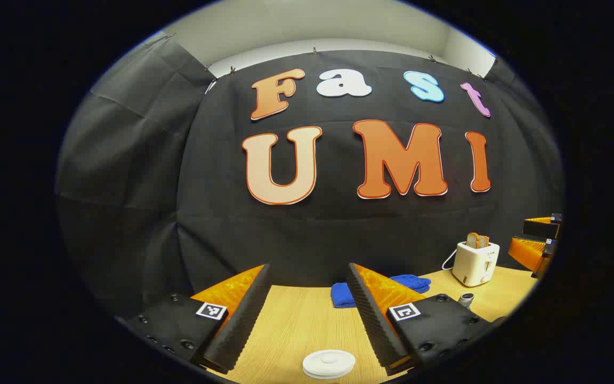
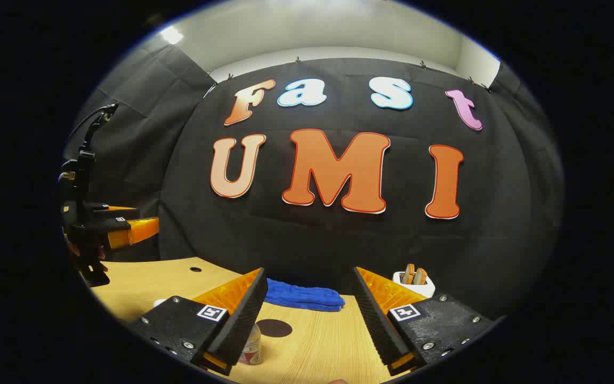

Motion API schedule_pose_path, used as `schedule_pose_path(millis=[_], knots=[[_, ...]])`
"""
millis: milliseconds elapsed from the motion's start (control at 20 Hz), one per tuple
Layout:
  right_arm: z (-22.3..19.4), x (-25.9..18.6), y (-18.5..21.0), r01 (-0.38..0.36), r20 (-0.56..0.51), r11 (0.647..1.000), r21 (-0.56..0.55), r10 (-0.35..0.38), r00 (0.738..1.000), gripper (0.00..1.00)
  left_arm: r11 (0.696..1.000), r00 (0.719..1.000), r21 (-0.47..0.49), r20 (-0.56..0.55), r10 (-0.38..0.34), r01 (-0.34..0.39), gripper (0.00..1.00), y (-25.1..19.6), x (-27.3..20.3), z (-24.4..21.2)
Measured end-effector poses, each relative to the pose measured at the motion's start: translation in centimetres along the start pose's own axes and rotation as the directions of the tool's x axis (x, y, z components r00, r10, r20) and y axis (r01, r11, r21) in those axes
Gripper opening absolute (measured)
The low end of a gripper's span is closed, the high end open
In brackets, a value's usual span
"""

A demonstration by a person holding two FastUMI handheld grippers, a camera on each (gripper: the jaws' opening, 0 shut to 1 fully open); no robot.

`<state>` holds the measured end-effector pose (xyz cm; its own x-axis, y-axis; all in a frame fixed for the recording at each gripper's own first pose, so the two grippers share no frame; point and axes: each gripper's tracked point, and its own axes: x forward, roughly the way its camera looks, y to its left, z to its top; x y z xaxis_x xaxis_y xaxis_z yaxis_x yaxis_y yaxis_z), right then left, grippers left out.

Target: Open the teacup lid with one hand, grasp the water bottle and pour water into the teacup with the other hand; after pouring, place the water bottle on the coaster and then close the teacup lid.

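Teacup lid (image 1: 328, 364) sits closed below the left gripper (image 1: 309, 314), jaws spread to straddle it; right gripper (image 2: 307, 320) likewise released.

L gripper (image 1: 307, 320) & R gripper (image 2: 307, 320): jaws apart, nothing held.

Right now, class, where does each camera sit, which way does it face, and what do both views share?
Left gripper view: rides the left gripper, facing the booth wall; own open fingers above a round white lid.
Right gripper view: rides the right gripper, facing the wall; own open fingers, left gripper beside.
Shared: folded blue cloth, white toaster, wooden table.
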<state>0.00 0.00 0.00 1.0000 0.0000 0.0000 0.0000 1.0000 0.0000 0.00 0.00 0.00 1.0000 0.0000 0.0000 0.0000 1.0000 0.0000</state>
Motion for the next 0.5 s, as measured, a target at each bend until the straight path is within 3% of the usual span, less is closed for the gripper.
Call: schedule_pose_path(millis=[500], knots=[[-0.28, 0.22, -0.46, -0.006, -0.012, 1.000, 0.022, 0.006, 1.000, 0.95, 1.000, 1.000, 0.008, -0.002, 0.006, -0.006, 0.96, -0.05, -0.08, -0.45]])
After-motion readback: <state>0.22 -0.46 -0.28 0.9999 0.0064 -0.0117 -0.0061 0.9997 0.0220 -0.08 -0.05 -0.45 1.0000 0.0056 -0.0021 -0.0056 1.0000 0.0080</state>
